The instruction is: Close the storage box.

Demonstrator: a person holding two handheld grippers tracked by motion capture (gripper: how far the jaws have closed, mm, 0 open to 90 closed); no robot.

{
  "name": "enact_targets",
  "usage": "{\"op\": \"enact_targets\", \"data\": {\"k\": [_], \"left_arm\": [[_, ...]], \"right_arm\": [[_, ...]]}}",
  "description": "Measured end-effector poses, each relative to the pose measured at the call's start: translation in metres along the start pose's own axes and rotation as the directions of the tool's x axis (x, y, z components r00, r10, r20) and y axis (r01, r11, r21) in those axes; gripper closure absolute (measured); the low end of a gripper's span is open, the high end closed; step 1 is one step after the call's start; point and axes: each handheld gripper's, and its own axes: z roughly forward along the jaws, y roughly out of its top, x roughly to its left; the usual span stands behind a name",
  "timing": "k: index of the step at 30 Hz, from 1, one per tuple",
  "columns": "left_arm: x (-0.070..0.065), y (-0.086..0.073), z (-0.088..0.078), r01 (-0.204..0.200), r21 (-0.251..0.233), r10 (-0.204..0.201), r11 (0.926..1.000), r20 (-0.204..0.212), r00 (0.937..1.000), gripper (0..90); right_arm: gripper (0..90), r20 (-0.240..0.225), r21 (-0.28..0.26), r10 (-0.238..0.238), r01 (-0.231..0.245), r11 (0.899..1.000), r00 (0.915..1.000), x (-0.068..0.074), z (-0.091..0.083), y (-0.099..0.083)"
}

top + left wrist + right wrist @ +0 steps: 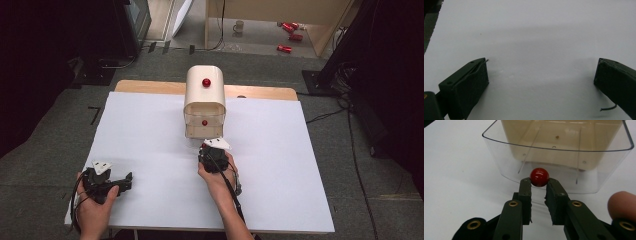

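My right gripper [539, 185] is squeezing the small red knob [539, 177] on the clear drawer [506, 160] of the cream box [204, 87]. The box sits near the far edge of the white tabletop [150, 140], about in the middle from side to side. The drawer is pulled partway out toward me, and it looks empty.

Here is what could go wrong. The knob is round and shiny, and only the tips of the jaws hold it. If I pull at a slant, I think it could pop out of the pinch. If I pull too fast, the whole box might slide toward me, because nothing holds it still. If I pull too far, the drawer might come all the way out and drop.

My left gripper [541, 75] is spread wide with nothing in it. It rests on the tabletop near the left front corner, well away from the box.

There is lots of bare room between the box and the near edge, so the drawer can come straight back. Both sides of the box are free too.
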Motion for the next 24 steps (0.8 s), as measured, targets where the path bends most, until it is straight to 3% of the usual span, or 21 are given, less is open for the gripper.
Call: {"op": "enact_targets", "data": {"k": [24], "left_arm": [[0.0,0.0,0.0,-0.001,0.001,0.001,1.0,0.0,1.0,0.0]], "right_arm": [[76.0,0.007,0.001,-0.01,0.01,1.0,0.9999,-0.008,0.022,0.015]]}}
